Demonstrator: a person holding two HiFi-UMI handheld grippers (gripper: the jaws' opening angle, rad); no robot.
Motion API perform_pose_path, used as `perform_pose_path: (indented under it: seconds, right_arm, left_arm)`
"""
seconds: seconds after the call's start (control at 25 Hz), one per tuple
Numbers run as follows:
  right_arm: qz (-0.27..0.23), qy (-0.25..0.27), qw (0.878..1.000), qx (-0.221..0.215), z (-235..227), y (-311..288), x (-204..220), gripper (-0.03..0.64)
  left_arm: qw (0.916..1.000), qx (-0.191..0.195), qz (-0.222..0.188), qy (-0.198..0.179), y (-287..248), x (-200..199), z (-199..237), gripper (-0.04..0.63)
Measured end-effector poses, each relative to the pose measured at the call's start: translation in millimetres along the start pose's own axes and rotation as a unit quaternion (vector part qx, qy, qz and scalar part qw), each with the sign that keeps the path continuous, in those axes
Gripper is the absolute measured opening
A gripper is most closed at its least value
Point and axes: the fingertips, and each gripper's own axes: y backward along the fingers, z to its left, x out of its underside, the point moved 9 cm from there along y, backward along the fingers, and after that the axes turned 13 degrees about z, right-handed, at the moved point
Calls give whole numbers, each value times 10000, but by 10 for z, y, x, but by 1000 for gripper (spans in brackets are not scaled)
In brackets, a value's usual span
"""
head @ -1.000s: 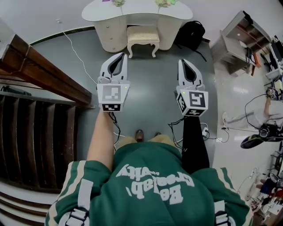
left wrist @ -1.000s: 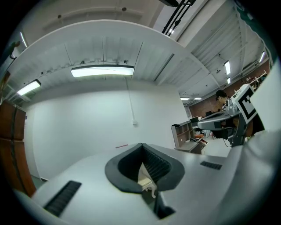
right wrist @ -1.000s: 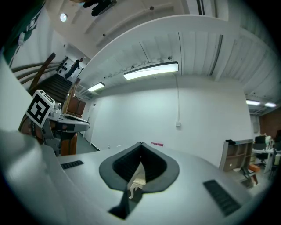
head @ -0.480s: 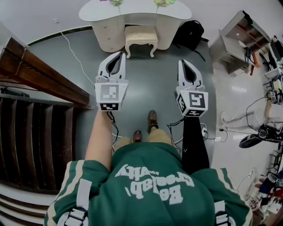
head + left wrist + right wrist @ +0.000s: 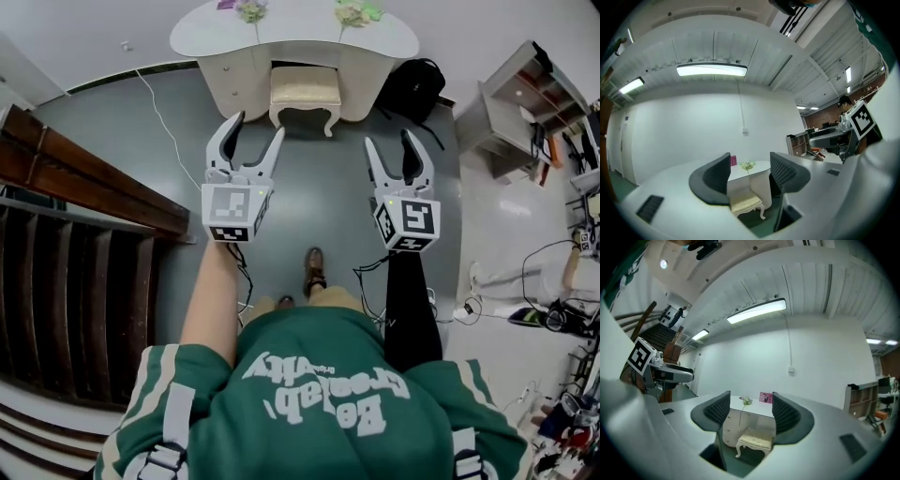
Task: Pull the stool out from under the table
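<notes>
Two sets of tongs reach forward side by side and about level. The left tongs (image 5: pixel 257 127) are carried on a bare forearm (image 5: pixel 214 300), the right tongs (image 5: pixel 389 139) on an arm in a black sleeve (image 5: pixel 411 300). Both have just been spreading their jaws and now stand released and wide, with nothing between them. Ahead of the tongs, in line with the gap between the pair and well apart from both, the stool (image 5: pixel 305 86) sits tucked into the kneehole of the bench (image 5: pixel 206 33), its seat partly under the top. The floor (image 5: pixel 319 206) below the tongs is smooth grey-green, and a plain white wall rises behind the bench. A dark wooden staircase (image 5: pixel 84 169) runs off to the left of the left tongs. A black backpack (image 5: pixel 412 80) and a grey shelf unit (image 5: pixel 511 103) stand to the right of the right tongs. The bench is cream-white with a rounded, kidney-shaped top and drawer fronts. The stool has a padded, textured cream seat on curved, carved pale legs.
</notes>
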Motion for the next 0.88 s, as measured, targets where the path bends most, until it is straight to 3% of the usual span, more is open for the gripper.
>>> perform_pose_path:
  seconds: [0.48,0.88]
  right_arm:
    - [12,-66,9996,-286,-633,-948,44,293]
    - [46,10,9994,-350,-820,-1421,23,287]
  left_arm:
    - [9997,-111,-30,199,-982,51,27,267]
    - [9996,-171,6,-239,-1496,-30,154,267]
